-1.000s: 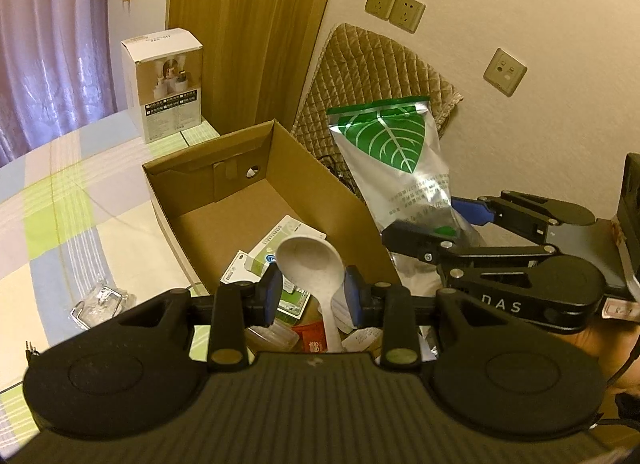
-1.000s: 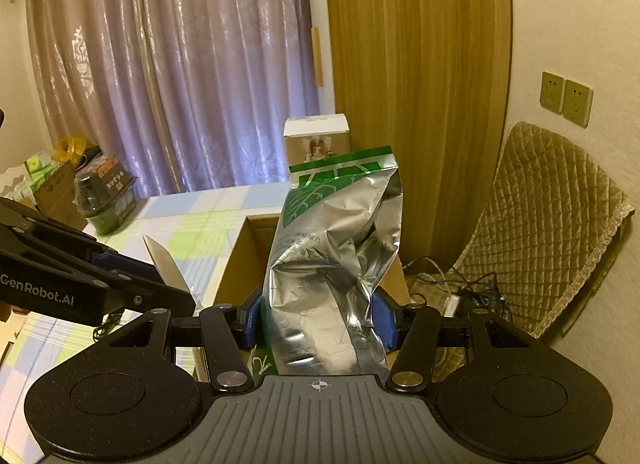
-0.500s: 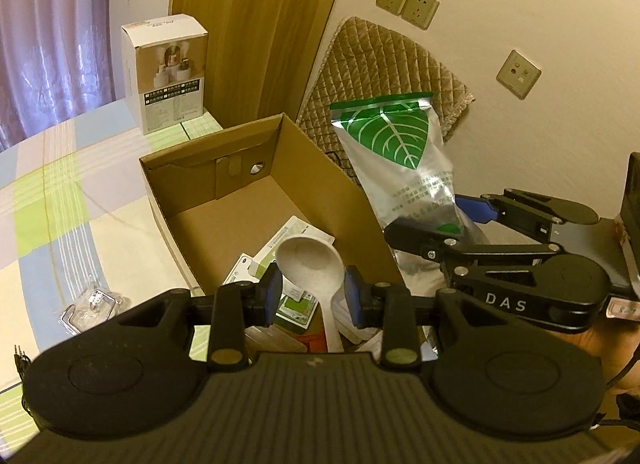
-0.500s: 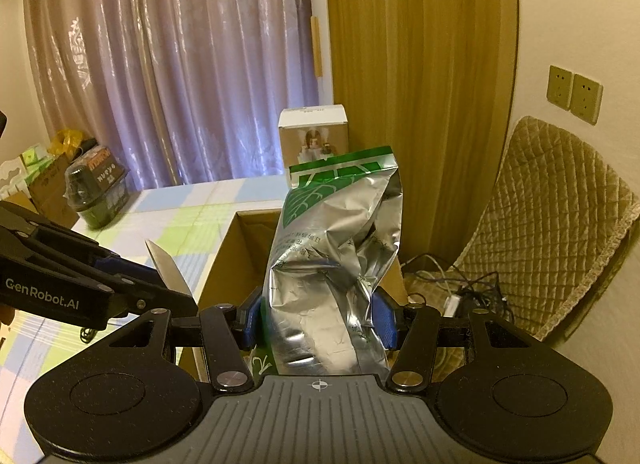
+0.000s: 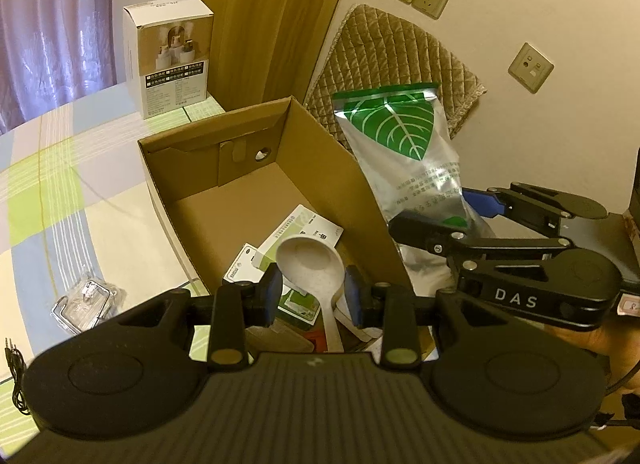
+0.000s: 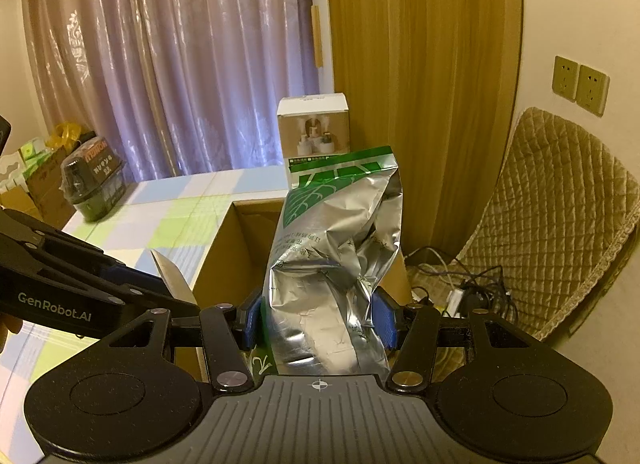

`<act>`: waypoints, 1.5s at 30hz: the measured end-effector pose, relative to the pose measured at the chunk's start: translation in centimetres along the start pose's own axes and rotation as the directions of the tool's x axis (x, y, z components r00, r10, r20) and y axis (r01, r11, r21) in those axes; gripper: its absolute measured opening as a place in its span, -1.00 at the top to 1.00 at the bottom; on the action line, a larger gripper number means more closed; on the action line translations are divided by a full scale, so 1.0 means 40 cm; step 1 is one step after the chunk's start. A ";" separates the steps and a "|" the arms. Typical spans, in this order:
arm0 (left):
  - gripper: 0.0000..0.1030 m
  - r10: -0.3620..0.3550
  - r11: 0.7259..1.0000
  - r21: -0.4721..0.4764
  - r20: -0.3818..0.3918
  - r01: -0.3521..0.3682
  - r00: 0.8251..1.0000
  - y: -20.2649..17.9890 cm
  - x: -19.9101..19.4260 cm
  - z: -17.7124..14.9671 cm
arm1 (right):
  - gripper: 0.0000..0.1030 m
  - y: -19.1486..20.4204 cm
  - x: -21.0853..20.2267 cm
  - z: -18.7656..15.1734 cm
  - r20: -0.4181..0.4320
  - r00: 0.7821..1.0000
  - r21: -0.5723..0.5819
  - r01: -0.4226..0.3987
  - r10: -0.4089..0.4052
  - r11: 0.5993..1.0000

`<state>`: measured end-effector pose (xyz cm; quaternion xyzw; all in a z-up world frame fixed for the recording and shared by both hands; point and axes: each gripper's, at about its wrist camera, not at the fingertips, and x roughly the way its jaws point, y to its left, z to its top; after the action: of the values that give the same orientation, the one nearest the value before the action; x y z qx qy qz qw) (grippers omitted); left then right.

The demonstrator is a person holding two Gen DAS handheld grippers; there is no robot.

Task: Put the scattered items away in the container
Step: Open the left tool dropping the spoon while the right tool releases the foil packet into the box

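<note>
Two grippers loaded: my right gripper (image 6: 318,322) stays clamped on the foil pouch (image 6: 340,256), upright just outside the cardboard box (image 5: 224,168) right wall; my left gripper (image 5: 310,296), jaws part open, has the white spoon (image 5: 314,264) between them. Since a second ago my left gripper has risen a little, the spoon has not dropped. Spoon handle contact is hidden. A clear packet (image 5: 86,298) waits on the bedspread (image 5: 52,168), near the box's left wall.

Open-topped cardboard box (image 5: 240,168): far half bare, near half crowded by spoon (image 5: 312,260) and packets (image 5: 298,230); foil bag (image 5: 404,152) beside right wall.
</note>
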<state>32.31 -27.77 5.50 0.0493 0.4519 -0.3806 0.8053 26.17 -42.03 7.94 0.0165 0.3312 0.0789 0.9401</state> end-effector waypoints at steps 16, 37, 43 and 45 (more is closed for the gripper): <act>-0.29 0.093 0.996 -0.007 0.023 -0.093 0.995 0.022 -0.017 -0.025 | -0.11 0.000 0.000 0.002 -0.007 1.000 -0.001 0.001 -0.001 1.000; -0.49 0.125 0.990 -0.067 0.039 -0.123 0.991 0.071 -0.070 -0.072 | -0.11 0.037 0.013 0.013 -0.013 1.000 -0.034 -0.014 0.013 0.999; -0.51 0.124 0.989 -0.081 0.042 -0.121 0.991 0.084 -0.076 -0.081 | -0.11 0.051 0.026 0.017 -0.019 1.000 -0.042 -0.016 0.015 0.999; -0.53 0.127 0.989 -0.087 0.040 -0.123 0.991 0.089 -0.077 -0.084 | -0.11 0.056 0.033 0.018 -0.021 1.000 -0.042 -0.019 0.018 0.999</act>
<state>31.40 -22.07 4.92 0.0348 0.4451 -0.3111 0.8390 27.33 -39.61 7.89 -0.0013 0.3390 0.0947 0.9360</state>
